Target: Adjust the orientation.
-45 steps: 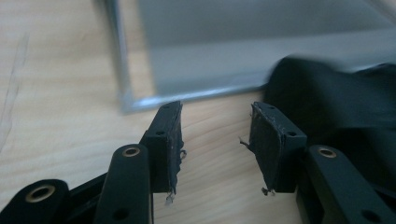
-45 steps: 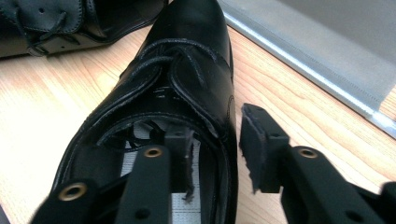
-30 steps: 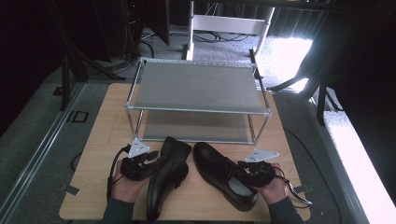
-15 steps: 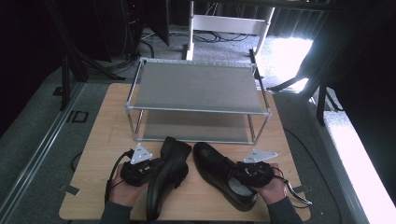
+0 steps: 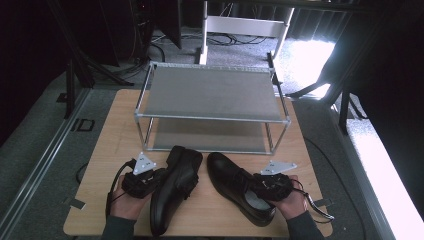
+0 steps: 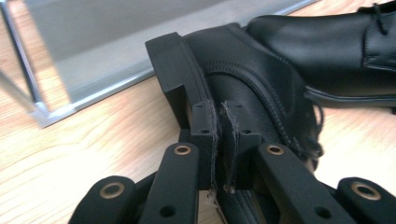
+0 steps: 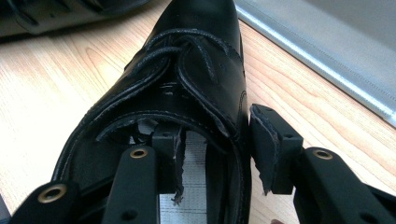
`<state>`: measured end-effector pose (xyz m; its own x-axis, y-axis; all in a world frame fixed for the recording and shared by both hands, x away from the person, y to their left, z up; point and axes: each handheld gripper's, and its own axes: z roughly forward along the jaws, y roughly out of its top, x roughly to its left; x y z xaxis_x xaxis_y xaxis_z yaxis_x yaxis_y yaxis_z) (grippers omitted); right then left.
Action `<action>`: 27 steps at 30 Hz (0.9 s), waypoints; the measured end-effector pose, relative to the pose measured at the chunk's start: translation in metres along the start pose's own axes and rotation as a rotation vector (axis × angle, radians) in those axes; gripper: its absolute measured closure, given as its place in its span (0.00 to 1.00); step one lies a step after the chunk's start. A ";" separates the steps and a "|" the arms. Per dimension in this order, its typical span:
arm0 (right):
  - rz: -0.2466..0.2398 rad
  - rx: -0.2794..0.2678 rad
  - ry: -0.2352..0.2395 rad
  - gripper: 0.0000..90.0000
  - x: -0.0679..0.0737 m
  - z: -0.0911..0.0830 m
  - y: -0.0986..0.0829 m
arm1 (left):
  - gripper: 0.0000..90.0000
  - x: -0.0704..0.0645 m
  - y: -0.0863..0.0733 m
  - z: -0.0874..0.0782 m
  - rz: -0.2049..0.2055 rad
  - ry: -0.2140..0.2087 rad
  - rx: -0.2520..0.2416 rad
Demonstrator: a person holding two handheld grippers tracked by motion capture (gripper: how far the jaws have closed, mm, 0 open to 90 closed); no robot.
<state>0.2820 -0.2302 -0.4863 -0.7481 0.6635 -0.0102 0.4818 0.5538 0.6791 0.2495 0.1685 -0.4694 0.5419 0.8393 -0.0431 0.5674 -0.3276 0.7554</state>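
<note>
Shoes side by side: left gripper [image 6: 223, 140] pinches tipped left shoe's [image 6: 243, 88] rim; right gripper [image 7: 219, 154] straddles right shoe's [image 7: 187, 79] wall, spread.

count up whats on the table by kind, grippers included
black dress shoes: 2, left shoe lying on its side, right shoe upright
metal two-shelf rack: 1
handheld grippers: 2, left gripper pinched on the left shoe's edge, right gripper open astride the right shoe's collar
total: 5
</note>
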 end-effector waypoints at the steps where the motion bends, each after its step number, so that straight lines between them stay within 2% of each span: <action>1: 0.000 0.000 0.000 0.63 0.000 0.000 0.000 | 0.93 0.002 -0.001 -0.001 -0.003 0.012 0.004; 6: -0.002 0.002 0.001 0.62 0.000 0.000 0.000 | 0.95 0.021 -0.009 -0.004 -0.063 0.045 0.031; 10: -0.005 0.005 0.002 0.62 0.000 0.000 0.000 | 0.95 0.043 -0.022 -0.004 -0.161 0.009 0.021; 16: -0.012 0.015 0.000 0.63 0.000 0.002 0.000 | 0.90 0.068 -0.043 0.000 -0.276 0.021 0.059; 18: -0.005 0.014 0.004 0.64 -0.001 0.002 -0.001 | 0.90 0.075 -0.049 0.002 -0.301 0.062 0.087; 20: -0.003 0.015 0.005 0.65 -0.002 0.002 -0.002 | 0.83 0.082 -0.055 0.002 -0.354 0.003 0.056; 22: -0.001 0.015 0.006 0.65 -0.002 0.002 -0.002 | 0.79 0.082 -0.054 0.001 -0.357 0.042 0.058; 24: 0.000 0.015 0.008 0.65 -0.002 0.002 -0.002 | 0.77 0.081 -0.051 -0.001 -0.350 0.036 0.033; 27: 0.001 0.017 0.010 0.66 -0.003 0.003 -0.002 | 0.76 0.078 -0.042 -0.004 -0.316 0.045 0.000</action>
<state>0.2844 -0.2316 -0.4899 -0.7522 0.6590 -0.0027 0.4897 0.5617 0.6669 0.2658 0.2492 -0.5020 0.3112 0.9177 -0.2467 0.7034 -0.0479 0.7092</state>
